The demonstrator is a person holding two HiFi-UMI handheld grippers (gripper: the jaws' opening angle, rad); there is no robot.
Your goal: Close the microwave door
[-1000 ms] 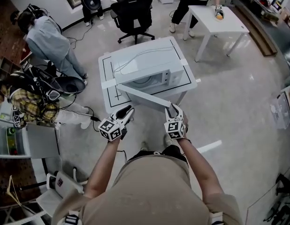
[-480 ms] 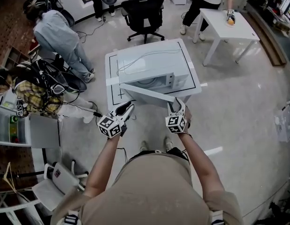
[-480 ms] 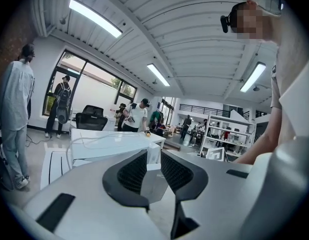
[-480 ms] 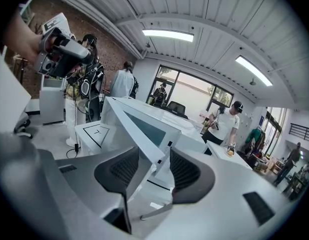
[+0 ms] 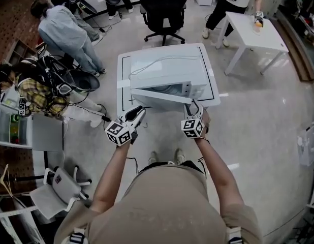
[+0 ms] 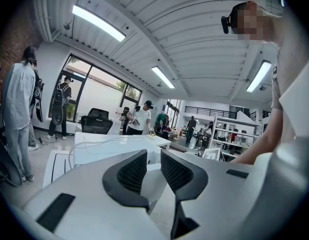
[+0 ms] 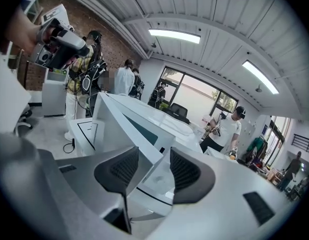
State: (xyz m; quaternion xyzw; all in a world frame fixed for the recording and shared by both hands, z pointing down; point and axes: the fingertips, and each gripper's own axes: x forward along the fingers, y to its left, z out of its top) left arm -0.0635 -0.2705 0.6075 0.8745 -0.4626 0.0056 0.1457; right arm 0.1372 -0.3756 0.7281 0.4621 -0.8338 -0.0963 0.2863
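White flat microwave door (image 5: pixel 159 96) was recorded ajar. Right claw (image 5: pixel 193 107), just opened, unpressed at its edge. Left claw (image 5: pixel 138 112) slightly parted, empty.

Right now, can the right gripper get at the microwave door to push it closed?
Probably yes. The right gripper is right at the free edge of the half-open microwave door, nothing in between. Its jaws have just been opening; the door edge shows past their gap, ungripped.
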